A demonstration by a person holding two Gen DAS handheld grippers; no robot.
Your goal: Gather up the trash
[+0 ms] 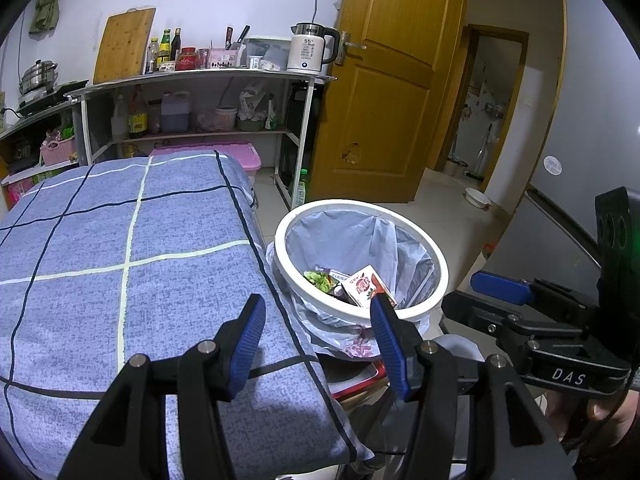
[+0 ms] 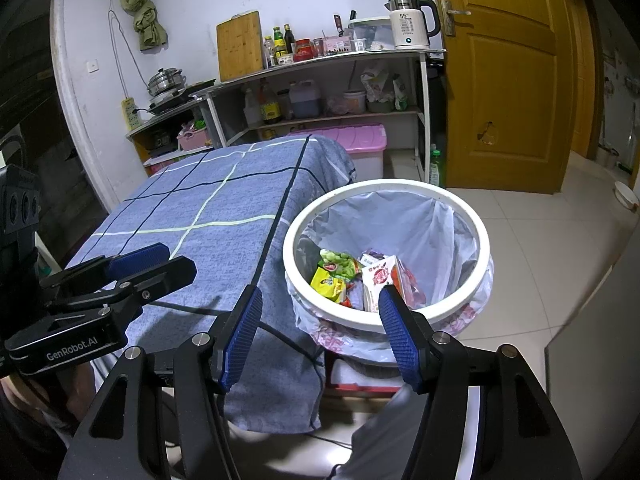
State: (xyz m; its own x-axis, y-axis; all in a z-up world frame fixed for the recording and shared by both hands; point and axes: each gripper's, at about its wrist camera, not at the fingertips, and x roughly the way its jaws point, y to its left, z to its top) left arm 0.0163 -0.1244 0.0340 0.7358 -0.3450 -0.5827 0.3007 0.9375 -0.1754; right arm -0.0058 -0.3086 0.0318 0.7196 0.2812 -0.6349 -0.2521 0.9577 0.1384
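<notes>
Trash: red-and-white drink carton [image 2: 380,280], yellow wrapper [image 2: 328,285] and green snack packet [image 2: 340,261] are lying together at the bottom of the bin.
Bin: white-rimmed trash bin [image 2: 482,258], lined with a pale plastic bag [image 2: 436,224], is standing on the tiled floor [image 2: 540,248] just beside the counter edge.
Counter: is lying under a blue checked cloth [image 2: 224,240].
Left gripper [image 1: 316,344]: is hovering over the counter's near corner, jaws spread wide, holding nothing.
Right gripper [image 2: 320,338]: is hovering at the bin's near rim, jaws spread wide, holding nothing.
Background: white electric kettle [image 2: 410,24] and wooden cutting board [image 2: 239,46] are sitting on a metal shelf [image 2: 320,60]; pink storage box [image 2: 352,140] below.
</notes>
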